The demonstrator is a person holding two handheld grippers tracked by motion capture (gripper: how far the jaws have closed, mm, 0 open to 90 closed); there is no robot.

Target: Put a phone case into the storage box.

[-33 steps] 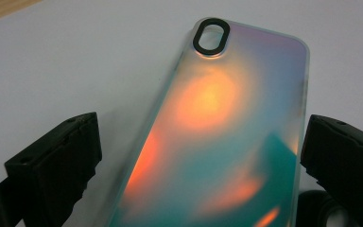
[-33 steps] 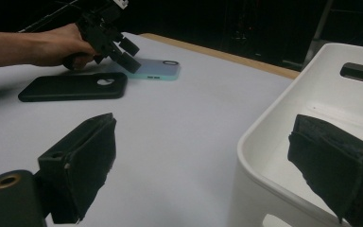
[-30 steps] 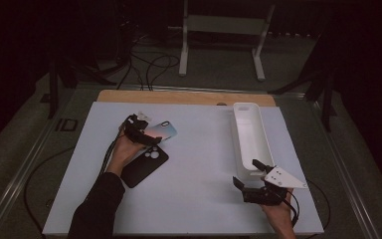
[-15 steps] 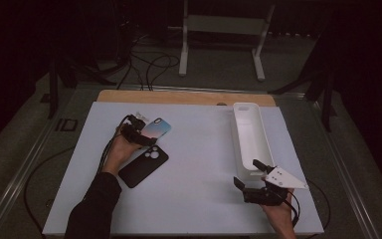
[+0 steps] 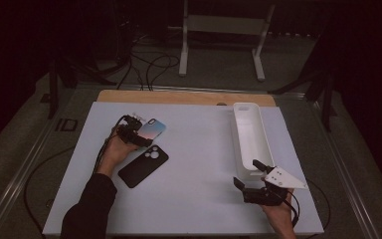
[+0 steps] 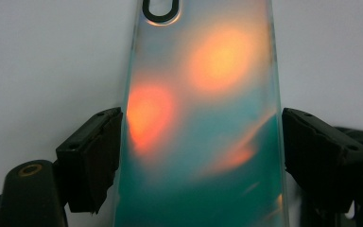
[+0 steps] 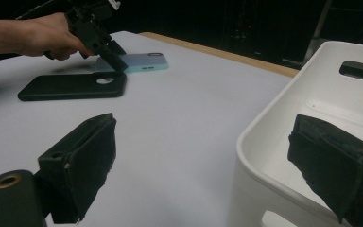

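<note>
A teal phone case with orange patches lies lengthwise between the jaws of my left gripper, whose pads press on its two long sides; the jaws have just been closing on it. From above, that gripper and the case sit at the mat's left rear, the case low at the mat. A black phone case lies flat just in front of them. My right gripper rests open at the front right with nothing between its jaws, beside the near end of a white bin.
The long white bin is empty and runs front to back along the right of the white mat. A wooden table edge shows behind the mat. Cables trail from both grippers. A metal stand is on the floor beyond.
The left gripper's jaws have closed onto the teal case, and hand and case have shifted slightly to the left. The right gripper has stayed where it was.
</note>
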